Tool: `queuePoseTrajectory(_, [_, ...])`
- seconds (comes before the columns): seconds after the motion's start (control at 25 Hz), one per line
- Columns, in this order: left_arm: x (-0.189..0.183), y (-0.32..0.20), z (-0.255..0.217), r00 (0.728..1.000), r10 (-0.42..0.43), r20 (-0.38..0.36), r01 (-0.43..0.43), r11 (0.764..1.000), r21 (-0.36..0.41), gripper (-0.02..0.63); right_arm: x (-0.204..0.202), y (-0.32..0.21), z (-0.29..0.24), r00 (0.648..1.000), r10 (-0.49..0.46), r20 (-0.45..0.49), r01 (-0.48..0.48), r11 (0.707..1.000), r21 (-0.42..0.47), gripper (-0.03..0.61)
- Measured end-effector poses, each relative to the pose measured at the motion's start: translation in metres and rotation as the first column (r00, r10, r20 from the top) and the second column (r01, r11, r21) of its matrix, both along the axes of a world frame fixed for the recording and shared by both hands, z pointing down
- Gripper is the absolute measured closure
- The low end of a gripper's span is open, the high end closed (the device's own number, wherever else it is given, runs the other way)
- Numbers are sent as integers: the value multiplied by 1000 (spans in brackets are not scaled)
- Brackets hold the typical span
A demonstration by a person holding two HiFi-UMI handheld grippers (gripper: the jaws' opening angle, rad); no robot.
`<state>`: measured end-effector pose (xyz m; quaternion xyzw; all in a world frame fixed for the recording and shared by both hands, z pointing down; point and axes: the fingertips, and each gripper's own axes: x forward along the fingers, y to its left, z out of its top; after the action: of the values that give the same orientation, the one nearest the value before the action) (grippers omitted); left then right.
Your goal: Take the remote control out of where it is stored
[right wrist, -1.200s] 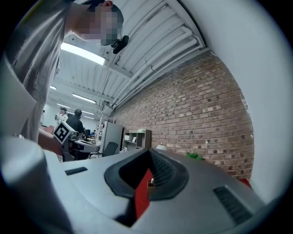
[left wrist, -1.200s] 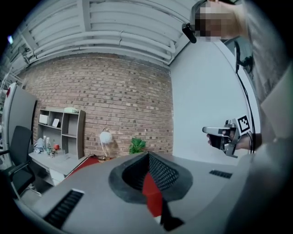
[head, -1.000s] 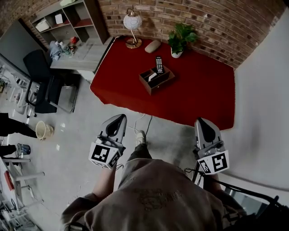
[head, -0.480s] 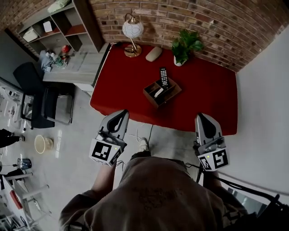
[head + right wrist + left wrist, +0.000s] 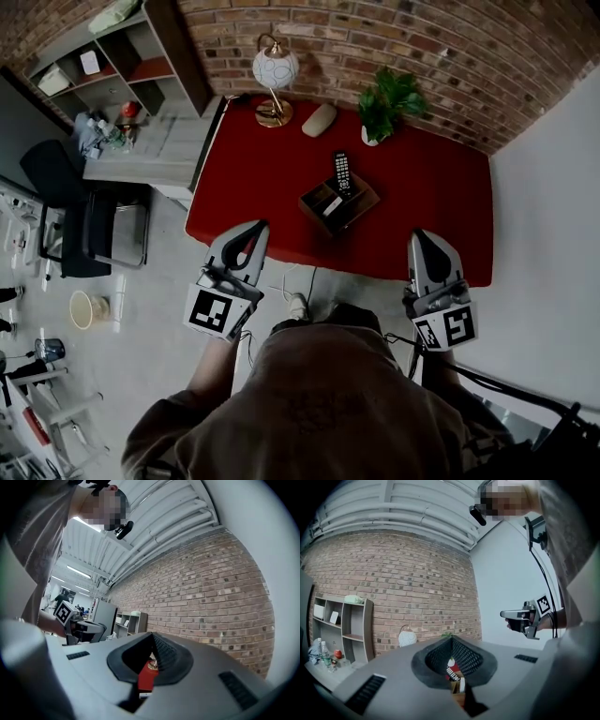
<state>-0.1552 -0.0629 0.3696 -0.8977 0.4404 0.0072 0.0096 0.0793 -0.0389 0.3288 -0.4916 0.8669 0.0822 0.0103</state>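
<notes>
Your left gripper point(image 5: 451, 639) has its jaws closed tip to tip, with nothing held between them. Your right gripper point(image 5: 153, 637) is likewise shut at the tips and empty. In the head view both grippers are held out in front of you, roughly level, one to each side of your body. Both point toward the red counter point(image 5: 422, 216), and their tips sit about at its near edge.

The remote control point(image 5: 342, 172) is black and stands tilted in a brown wooden organizer box point(image 5: 352, 208) near the middle of the counter. Its upper end sticks out of the box toward the brick wall point(image 5: 450, 56). A white item point(image 5: 333, 205) lies in another compartment of the same box; I cannot tell what it is. Both grippers are well apart from the box and the remote control. Through the gap below the left jaws, the remote control and the box show small and far off.

Along the wall side of the counter stand three things:
- a table lamp point(image 5: 274, 70) with a white globe shade and a brass-coloured base
- a pale oval object point(image 5: 319, 119) just beside the lamp
- a potted plant point(image 5: 389, 98) in a white pot

To your left of the counter are a grey side desk point(image 5: 164, 150), an open shelf unit point(image 5: 122, 56) and a black office chair point(image 5: 56, 202). A pale bucket point(image 5: 82, 307) stands on the floor.
</notes>
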Motion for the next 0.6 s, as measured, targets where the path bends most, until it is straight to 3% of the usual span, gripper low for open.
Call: queuePoseTrajectory(0.6, [18,-10,-15,990,-141,33,141,990,-16,603,41,-41,-8,995,-86,56,87,996,0,566])
